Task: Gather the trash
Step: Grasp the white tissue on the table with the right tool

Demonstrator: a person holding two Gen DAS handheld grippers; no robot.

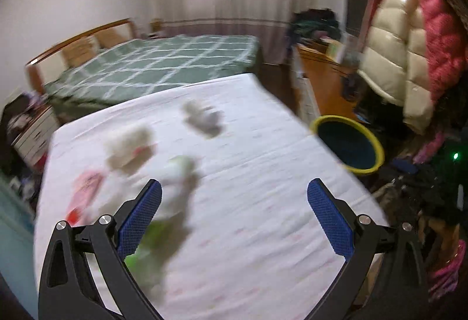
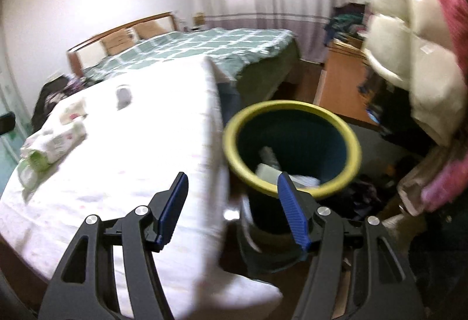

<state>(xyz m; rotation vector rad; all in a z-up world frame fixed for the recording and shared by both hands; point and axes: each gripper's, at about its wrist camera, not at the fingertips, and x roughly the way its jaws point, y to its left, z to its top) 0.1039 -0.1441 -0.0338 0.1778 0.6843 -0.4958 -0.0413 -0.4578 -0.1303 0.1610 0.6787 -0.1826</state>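
My left gripper [image 1: 234,185] is open wide above a white bedsheet [image 1: 263,217], with nothing between its blue pads. Blurred trash lies on the sheet ahead and to the left: a grey crumpled wad [image 1: 203,118], a white wrapper [image 1: 128,150], a pink packet [image 1: 84,188] and a green-and-white wrapper [image 1: 175,173]. A dark bin with a yellow rim [image 1: 348,144] stands off the bed's right edge. My right gripper [image 2: 232,176] is open and empty, over the bed's edge beside the bin [image 2: 292,115]. Some pale scraps [image 2: 272,168] lie inside the bin. More wrappers [image 2: 61,138] show at the left.
A second bed with a green checked cover [image 1: 163,65] stands behind. Puffy jackets [image 1: 409,42] hang at the right above a wooden desk [image 1: 324,86]. Clothes and clutter [image 2: 365,197] cover the floor around the bin. A drawer unit [image 1: 32,132] stands at the left.
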